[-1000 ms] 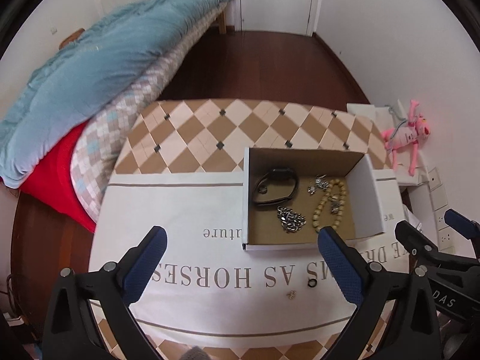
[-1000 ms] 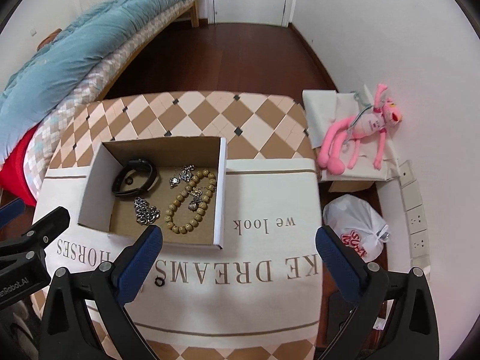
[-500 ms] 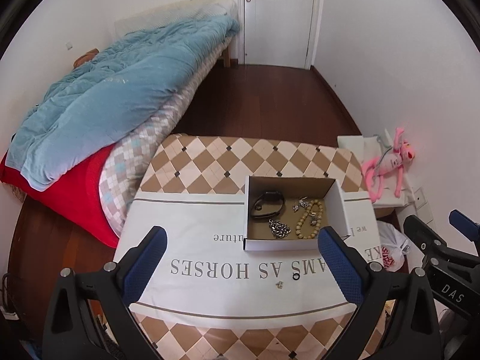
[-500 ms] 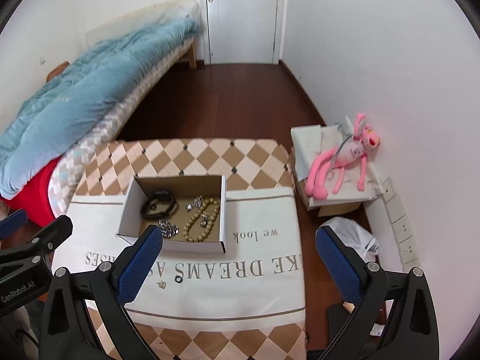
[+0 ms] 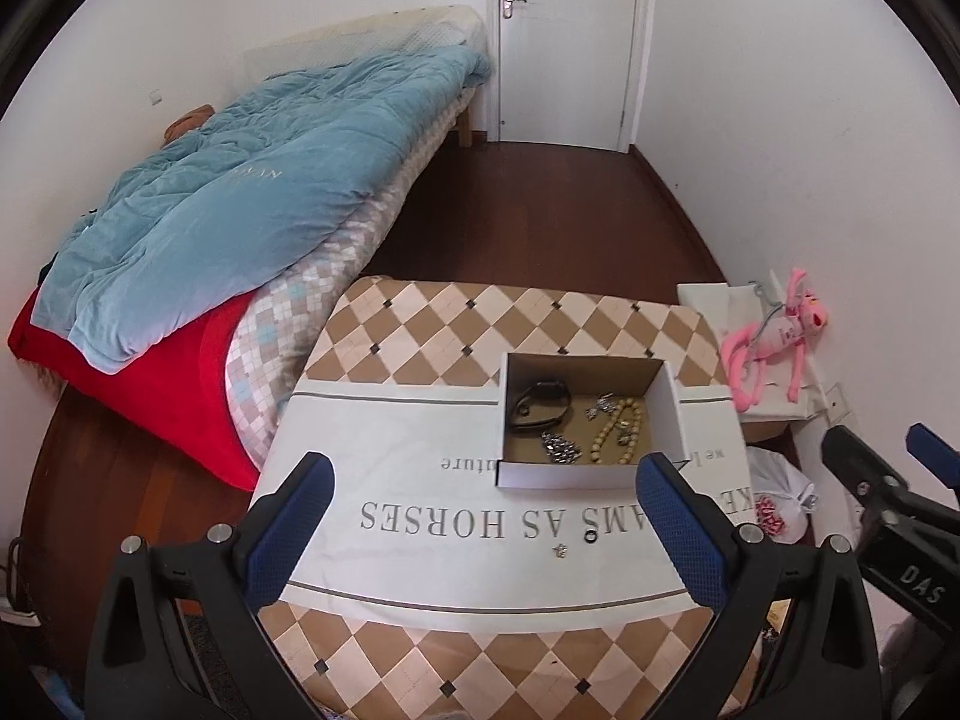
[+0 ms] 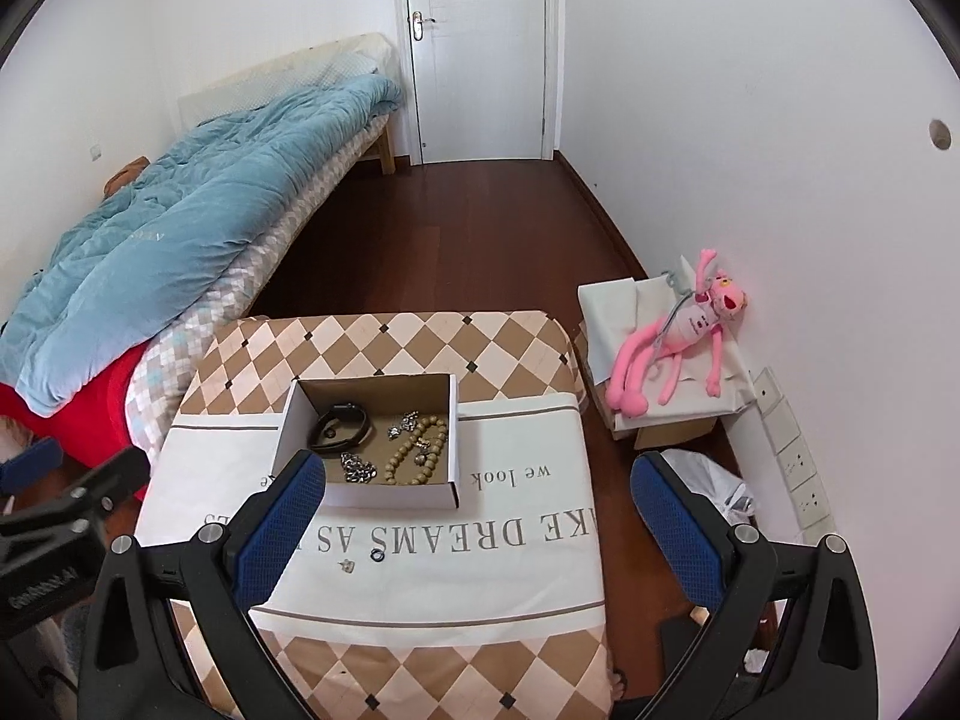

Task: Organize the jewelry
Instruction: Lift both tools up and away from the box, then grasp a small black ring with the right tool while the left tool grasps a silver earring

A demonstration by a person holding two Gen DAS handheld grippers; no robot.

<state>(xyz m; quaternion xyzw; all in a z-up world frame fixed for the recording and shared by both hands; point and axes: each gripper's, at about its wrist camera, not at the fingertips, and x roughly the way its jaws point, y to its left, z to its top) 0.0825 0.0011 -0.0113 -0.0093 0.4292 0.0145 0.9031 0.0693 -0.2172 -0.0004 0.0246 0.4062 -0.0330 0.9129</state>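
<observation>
An open cardboard box (image 5: 585, 474) (image 6: 366, 495) stands on a table with a checked cloth and a white printed runner (image 5: 420, 516) (image 6: 510, 570). It holds a black band (image 5: 539, 405) (image 6: 339, 425), a silver chain (image 5: 559, 449) (image 6: 358, 468), a beaded bracelet (image 5: 618, 435) (image 6: 414, 450) and small silver pieces (image 6: 403, 425). A black ring (image 5: 590, 537) (image 6: 377, 555) and a small silver stud (image 5: 561, 550) (image 6: 347, 565) lie on the runner in front of the box. My left gripper (image 5: 480, 528) and right gripper (image 6: 474, 525) are open, empty, high above the table's near side.
A bed with a blue quilt (image 5: 240, 204) and red blanket (image 5: 168, 384) lies left of the table. A pink plush toy (image 6: 678, 336) sits on a box by the right wall. A white bag (image 6: 714, 480) lies on the wooden floor (image 6: 450, 252). A door (image 6: 474, 48) is at the back.
Both grippers have risen and pulled back from the table, so the box and table look smaller and more of the room shows. Both stay open and empty.
</observation>
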